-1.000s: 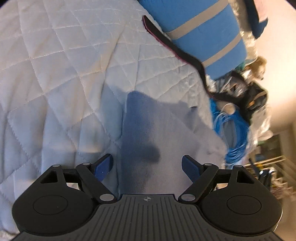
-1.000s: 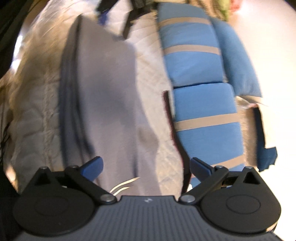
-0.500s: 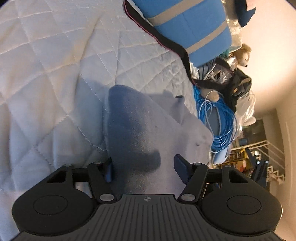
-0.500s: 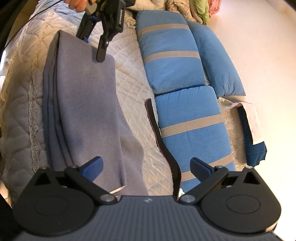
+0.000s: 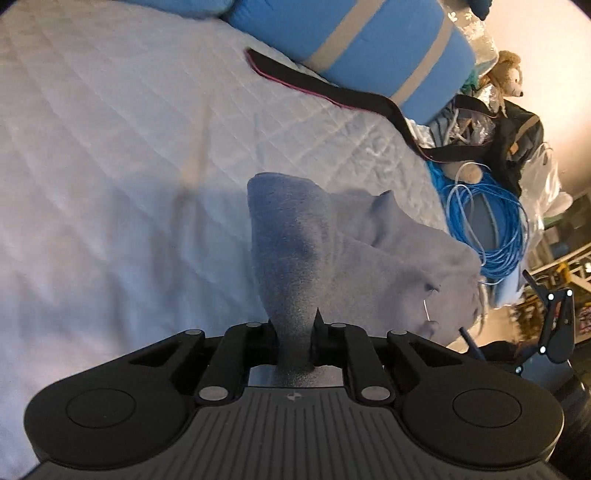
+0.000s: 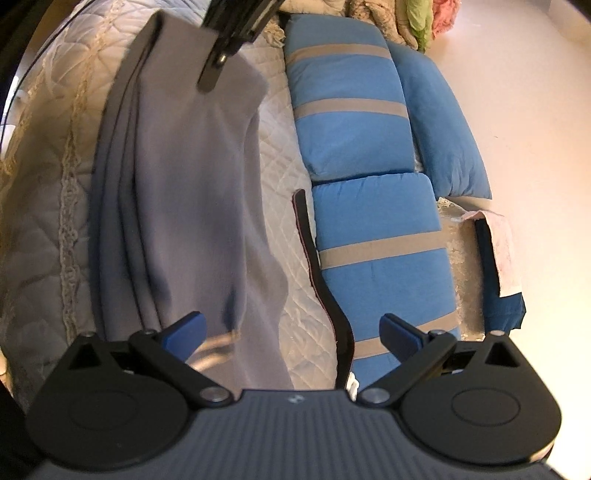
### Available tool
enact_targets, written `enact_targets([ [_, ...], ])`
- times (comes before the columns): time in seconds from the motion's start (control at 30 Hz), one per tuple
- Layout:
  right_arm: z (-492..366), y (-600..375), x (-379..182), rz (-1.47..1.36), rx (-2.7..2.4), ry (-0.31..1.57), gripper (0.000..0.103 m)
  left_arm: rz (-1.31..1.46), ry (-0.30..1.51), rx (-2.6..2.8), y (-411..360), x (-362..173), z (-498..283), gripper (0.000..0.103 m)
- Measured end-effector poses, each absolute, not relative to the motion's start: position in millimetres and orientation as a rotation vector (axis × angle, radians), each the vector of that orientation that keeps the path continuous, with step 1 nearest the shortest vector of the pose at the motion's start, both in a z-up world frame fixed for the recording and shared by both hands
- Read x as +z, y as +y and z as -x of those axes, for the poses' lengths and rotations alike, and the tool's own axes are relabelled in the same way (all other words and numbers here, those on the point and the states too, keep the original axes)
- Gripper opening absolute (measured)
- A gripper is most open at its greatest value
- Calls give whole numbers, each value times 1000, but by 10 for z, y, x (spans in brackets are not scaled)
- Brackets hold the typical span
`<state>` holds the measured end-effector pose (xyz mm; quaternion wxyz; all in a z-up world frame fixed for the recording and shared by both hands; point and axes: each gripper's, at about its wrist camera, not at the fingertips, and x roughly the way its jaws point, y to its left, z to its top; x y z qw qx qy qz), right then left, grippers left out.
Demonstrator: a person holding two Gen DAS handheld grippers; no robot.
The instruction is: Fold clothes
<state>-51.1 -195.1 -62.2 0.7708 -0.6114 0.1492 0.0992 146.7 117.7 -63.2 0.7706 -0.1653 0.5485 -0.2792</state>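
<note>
A grey-lilac garment lies folded lengthwise on a white quilted bed. My left gripper is shut on the garment's far end, and the cloth rises in a ridge from the bed into the jaws. In the right wrist view the left gripper shows at the garment's far end. My right gripper is open and empty, hovering over the near end of the garment, with its left finger over the cloth and its right finger over the blue pillow.
Blue pillows with grey stripes lie along the bed beside the garment. A black strap lies between garment and pillows. Off the bed are a coil of blue cable, a dark bag and a teddy bear.
My left gripper has closed on the garment's far end and lifted it into a ridge. My right gripper stayed open and moved closer over the near end.
</note>
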Motion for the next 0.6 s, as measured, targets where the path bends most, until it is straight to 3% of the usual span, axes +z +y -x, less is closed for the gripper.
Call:
enact_targets([
  [0.43,447,-1915,-661,1347,282,415,103,329,1272,-350,3037,-374,-1391,13],
  [0.6,410,-1874,-638,1319,316,444,103,355,1279,-274,3260,-484,-1400,13],
])
